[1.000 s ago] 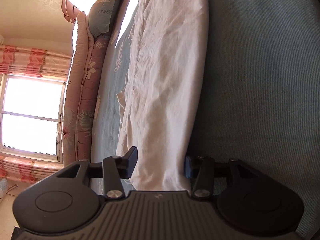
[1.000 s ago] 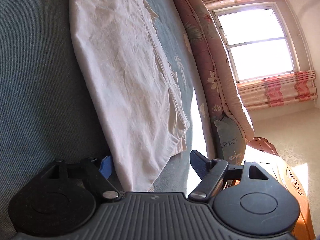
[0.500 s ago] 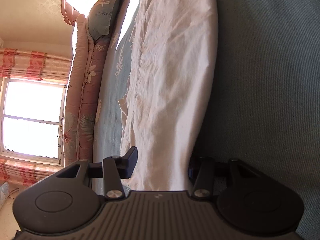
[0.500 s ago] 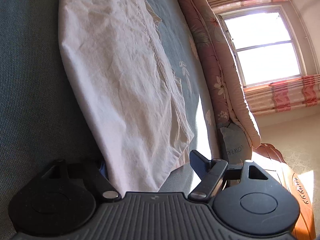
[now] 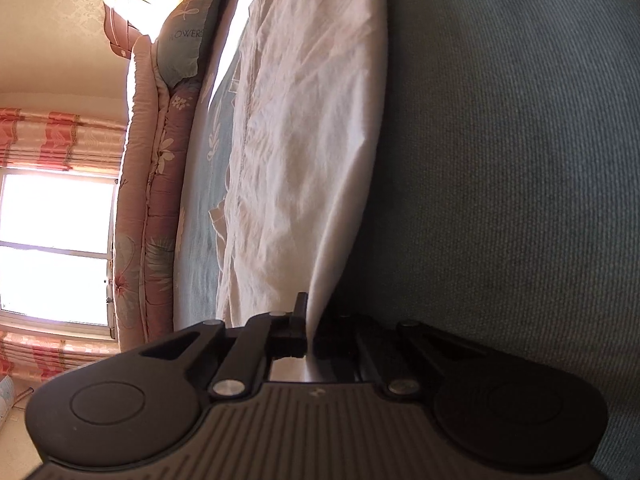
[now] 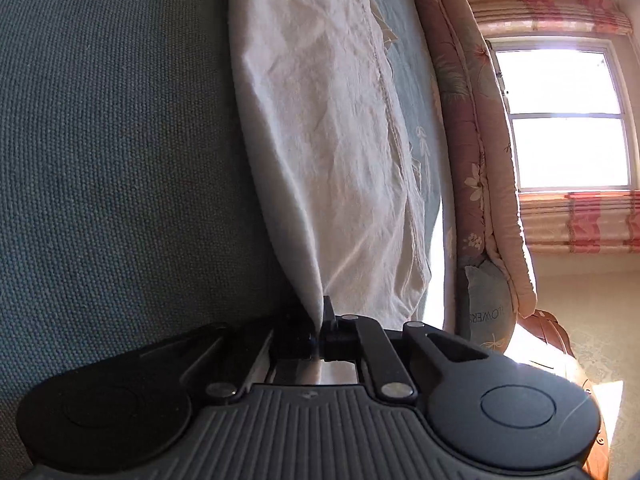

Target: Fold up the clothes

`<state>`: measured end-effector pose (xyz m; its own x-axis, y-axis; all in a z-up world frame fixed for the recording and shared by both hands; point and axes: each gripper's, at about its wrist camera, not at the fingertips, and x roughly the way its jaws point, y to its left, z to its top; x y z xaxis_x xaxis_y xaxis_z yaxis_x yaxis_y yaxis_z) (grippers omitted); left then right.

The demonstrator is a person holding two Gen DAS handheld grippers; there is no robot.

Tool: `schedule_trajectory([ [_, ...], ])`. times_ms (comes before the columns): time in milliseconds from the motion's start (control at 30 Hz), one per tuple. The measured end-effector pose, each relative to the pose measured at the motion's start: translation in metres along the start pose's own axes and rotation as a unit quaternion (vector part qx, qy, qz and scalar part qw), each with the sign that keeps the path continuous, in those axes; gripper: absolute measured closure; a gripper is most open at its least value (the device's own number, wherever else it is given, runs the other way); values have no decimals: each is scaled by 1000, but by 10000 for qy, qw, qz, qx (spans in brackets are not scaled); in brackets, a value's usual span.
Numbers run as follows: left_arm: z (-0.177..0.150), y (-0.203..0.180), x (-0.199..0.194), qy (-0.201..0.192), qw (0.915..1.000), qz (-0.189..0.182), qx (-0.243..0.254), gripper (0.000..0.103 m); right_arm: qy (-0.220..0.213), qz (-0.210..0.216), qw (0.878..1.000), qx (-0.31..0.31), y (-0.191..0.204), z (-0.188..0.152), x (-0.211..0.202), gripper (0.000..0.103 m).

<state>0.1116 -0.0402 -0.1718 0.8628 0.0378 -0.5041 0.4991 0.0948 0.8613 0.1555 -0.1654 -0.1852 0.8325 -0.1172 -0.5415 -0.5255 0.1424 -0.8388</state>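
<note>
Left wrist view shows the left tongs point(image 5: 308, 332) lying low along the bed, their black fingers point(image 5: 299, 312) pinched together on the near edge of the wrinkled cream cotton garment point(image 5: 304, 140). Right wrist view shows the right tongs point(image 6: 320, 332) in the same low pose, clamped on another point of that edge, the cloth rising into a taut ridge from the grip. This garment lies lengthwise on the grey-green woven bed cover point(image 6: 120, 140), its far hem resting on a pale blue flower-printed sheet point(image 5: 200, 220). Beyond that runs a rolled pink floral quilt point(image 5: 156, 208) with a teal cushion point(image 5: 188, 36) at one end. Broad bare cover lies open on the garment's near side.
</note>
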Motion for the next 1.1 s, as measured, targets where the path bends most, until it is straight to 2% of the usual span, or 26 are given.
schedule_trajectory([
  [100, -2, 10, -3, -49, 9999, -79, -140, 103, -7, 21, 10000, -51, -6, 1, -2, 96],
  [200, -3, 20, -5, -98, 9994, -158, -280, 103, -27, 257, 9996, 87, -21, 0, -7, 97],
  [367, -5, 46, -14, -196, 9991, -120, -347, 103, -136, 413, 9990, 33, -45, -1, -21, 97],
  [567, -12, 62, -34, -169, 9979, -433, -443, 103, -293, 937, 9946, 339, -81, -4, -35, 97],
  [867, -22, 25, -87, -248, 9932, -1100, -284, 103, -292, 1768, 9835, 230, -72, -19, -56, 97],
  [1000, -25, 9, -100, -235, 9893, -1365, -453, 102, -226, 2074, 9777, 256, -64, -26, -60, 96],
  [1033, -26, 5, -100, -206, 9887, -1415, -453, 101, -159, 2128, 9767, 225, -63, -28, -56, 94],
  [1067, -29, 4, -103, -194, 9870, -1525, -459, 94, -135, 2155, 9762, 182, -61, -30, -51, 89],
  [1100, -31, 4, -107, -185, 9851, -1646, -465, 93, -112, 2178, 9758, 137, -60, -32, -47, 82],
])
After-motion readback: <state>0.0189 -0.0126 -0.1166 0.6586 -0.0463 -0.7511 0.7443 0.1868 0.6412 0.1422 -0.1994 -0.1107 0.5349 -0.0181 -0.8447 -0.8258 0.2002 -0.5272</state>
